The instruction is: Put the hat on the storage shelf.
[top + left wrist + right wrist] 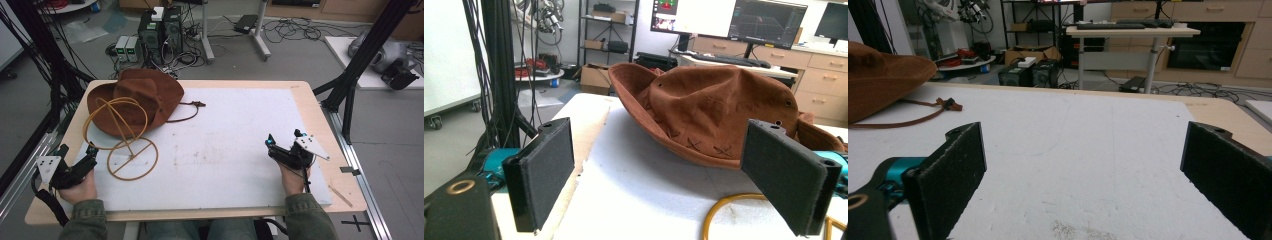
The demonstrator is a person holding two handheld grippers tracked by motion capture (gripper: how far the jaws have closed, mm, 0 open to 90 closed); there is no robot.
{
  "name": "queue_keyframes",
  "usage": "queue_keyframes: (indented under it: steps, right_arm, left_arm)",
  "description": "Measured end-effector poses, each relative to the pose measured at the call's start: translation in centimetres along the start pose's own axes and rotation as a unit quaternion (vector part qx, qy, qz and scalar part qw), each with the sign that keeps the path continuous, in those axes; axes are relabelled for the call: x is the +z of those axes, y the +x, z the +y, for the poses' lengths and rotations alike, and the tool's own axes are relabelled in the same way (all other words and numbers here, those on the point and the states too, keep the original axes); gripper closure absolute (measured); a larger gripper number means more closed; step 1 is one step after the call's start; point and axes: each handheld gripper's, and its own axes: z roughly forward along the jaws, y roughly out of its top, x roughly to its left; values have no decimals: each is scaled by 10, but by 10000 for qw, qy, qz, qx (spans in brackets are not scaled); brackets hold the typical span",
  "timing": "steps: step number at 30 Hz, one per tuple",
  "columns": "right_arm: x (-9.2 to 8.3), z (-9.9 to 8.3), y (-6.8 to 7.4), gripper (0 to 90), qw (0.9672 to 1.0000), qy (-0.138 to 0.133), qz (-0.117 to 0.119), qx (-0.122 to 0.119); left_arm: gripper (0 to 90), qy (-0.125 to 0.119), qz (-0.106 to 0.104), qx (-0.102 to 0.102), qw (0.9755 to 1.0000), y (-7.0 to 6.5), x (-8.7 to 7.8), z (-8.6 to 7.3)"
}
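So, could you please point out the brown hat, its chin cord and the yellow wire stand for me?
Brown hat [142, 95], high view, on the crown.
Chin cord [189, 112], high view, on the loop lying right of the brim.
Yellow wire stand [134, 172], high view, on the ring-shaped base.
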Motion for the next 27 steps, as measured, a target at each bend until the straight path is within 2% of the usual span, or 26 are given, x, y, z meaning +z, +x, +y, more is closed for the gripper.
queue_keyframes:
  steps: [14,16,19,22,23,24,27]
  right_arm:
    - [-1,1,0,40,10000,-69,18,40]
    - [-2,2,0,40,9998,-155,26,92]
    - [-6,6,-1,40,9986,-527,-73,46]
    - [-15,11,1,40,9938,-1068,-302,47]
    - [-15,11,1,40,9938,-1068,-302,47]
    - [-18,15,4,40,9910,-1283,-386,-11]
    - [-16,17,8,40,9920,-1225,-295,-30]
  left_arm:
    - [143,-17,22,17,10000,0,0,0]
    - [143,-25,33,37,10000,0,0,1]
    - [143,-37,60,52,10000,0,0,1]
    - [143,-72,107,66,9999,0,-1,2]
    - [143,-80,129,75,9999,0,-1,2]
    - [143,-97,125,74,9998,0,-1,2]
    - [143,-139,139,122,9997,-1,-2,2]
